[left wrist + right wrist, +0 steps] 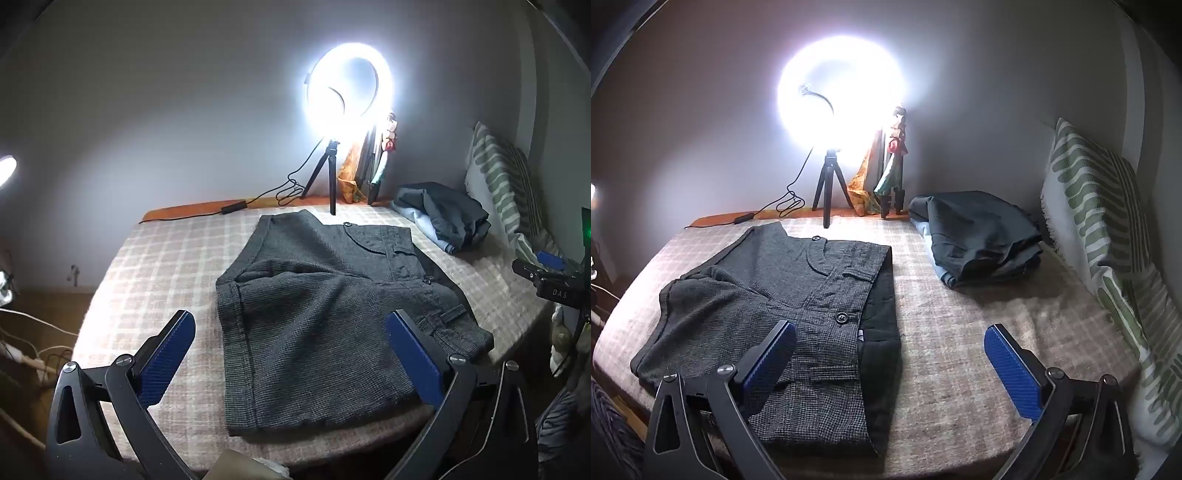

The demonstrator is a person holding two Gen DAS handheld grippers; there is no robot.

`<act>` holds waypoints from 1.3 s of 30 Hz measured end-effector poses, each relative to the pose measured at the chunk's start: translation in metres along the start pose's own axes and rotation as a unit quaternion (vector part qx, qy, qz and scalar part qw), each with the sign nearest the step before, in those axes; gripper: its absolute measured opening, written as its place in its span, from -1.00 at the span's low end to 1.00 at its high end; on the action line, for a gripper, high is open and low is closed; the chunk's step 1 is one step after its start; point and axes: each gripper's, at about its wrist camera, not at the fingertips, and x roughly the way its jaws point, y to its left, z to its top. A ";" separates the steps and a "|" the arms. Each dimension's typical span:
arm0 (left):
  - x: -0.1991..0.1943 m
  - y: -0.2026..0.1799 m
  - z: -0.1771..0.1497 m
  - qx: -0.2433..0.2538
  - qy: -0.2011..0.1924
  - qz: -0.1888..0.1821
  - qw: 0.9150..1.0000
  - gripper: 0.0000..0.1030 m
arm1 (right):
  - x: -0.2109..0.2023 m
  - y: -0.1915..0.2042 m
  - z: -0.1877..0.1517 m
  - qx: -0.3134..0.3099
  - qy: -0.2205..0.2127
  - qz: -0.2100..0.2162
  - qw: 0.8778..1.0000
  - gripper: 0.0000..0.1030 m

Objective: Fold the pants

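Left wrist view, left to right: the left gripper (290, 332) hangs above the near edge of the bed (155, 266), fingers spread wide and holding nothing. Between its blue pads (168, 356) lie the grey pants (317, 314), folded into a compact stack on the checked bedcover, waistband toward the right. A lit ring light (349, 86) on a tripod stands at the far edge; a pile of dark clothes (443, 214) and a green-striped pillow (506, 181) lie far right.

Right wrist view: the right gripper (890, 345), equally wide and empty, hangs beside the stack's right edge, with the pants (783, 295) at left.
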 end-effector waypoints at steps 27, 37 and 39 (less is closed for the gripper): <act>0.004 0.000 0.004 0.001 -0.002 0.001 1.000 0.99 | -0.003 0.012 0.005 -0.009 -0.003 0.006 1.000 1.00; 0.004 0.000 0.004 0.001 -0.002 0.000 1.000 0.99 | -0.002 0.015 0.005 -0.010 -0.005 0.010 1.000 1.00; 0.005 0.000 0.005 0.001 -0.002 0.000 1.000 0.99 | -0.002 0.016 0.005 -0.011 -0.005 0.010 1.000 1.00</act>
